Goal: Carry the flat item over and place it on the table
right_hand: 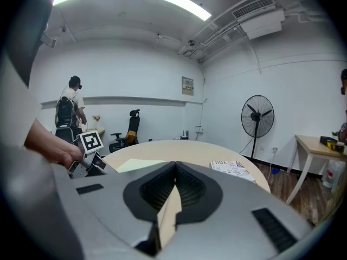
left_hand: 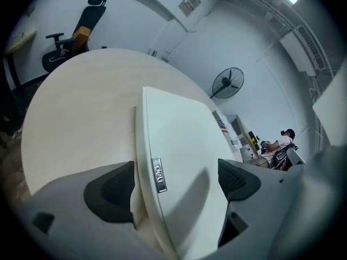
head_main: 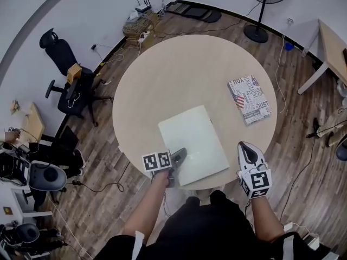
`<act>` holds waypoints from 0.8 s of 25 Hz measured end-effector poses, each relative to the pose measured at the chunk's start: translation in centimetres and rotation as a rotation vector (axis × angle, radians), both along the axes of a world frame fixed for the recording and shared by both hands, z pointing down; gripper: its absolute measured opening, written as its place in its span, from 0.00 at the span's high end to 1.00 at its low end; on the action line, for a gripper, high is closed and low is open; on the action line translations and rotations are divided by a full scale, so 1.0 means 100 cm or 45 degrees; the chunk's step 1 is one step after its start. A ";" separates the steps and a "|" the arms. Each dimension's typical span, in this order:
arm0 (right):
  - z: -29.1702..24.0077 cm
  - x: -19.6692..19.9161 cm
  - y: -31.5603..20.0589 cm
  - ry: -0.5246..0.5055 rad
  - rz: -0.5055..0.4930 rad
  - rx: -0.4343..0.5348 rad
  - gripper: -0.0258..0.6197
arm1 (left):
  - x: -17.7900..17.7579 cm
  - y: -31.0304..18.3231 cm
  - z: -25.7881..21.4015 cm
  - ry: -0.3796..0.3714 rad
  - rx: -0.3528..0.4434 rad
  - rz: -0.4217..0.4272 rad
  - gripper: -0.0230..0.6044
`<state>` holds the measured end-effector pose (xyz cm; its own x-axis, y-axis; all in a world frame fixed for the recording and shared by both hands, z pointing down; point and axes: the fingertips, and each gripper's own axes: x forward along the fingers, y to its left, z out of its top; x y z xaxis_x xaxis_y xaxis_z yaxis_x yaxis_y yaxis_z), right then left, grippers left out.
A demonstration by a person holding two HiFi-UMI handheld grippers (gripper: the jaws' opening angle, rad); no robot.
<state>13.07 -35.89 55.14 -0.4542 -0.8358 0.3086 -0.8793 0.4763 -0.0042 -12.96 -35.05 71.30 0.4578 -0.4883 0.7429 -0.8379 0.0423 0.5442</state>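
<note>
The flat item is a closed white laptop (head_main: 192, 144) lying flat on the round beige table (head_main: 179, 75), near its front edge. My left gripper (head_main: 176, 167) is at the laptop's near left corner. In the left gripper view the laptop (left_hand: 179, 161) with its small metal logo runs between the jaws of that gripper (left_hand: 173, 186), which stand wide, and neither pad presses on it. My right gripper (head_main: 248, 151) hovers off the table's front right edge. In its own view the right gripper (right_hand: 174, 183) is shut with nothing in it, and the laptop (right_hand: 138, 166) shows pale at left.
A magazine with flag print (head_main: 249, 99) lies on the table's right side. A black office chair (head_main: 70, 85) stands at left, a floor fan (head_main: 265, 4) at the back and a wooden side table (head_main: 333, 47) at right. Cables trail over the wooden floor.
</note>
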 end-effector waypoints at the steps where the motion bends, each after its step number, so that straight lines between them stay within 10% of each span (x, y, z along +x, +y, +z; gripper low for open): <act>1: 0.000 -0.002 -0.001 -0.002 -0.006 0.002 0.96 | -0.001 -0.001 -0.007 -0.005 0.035 -0.013 0.25; 14: -0.016 -0.024 -0.009 -0.012 -0.081 0.055 0.96 | -0.009 0.000 -0.116 -0.180 0.601 -0.011 0.25; 20: -0.032 -0.037 -0.009 -0.025 -0.130 0.088 0.96 | -0.032 0.006 -0.165 -0.348 0.832 -0.133 0.80</act>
<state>9.34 -36.83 51.90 -0.5432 -0.8041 0.2417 -0.8265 0.5628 0.0149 -16.17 -34.44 54.80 0.2236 -0.9039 0.3646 -0.9572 -0.1331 0.2570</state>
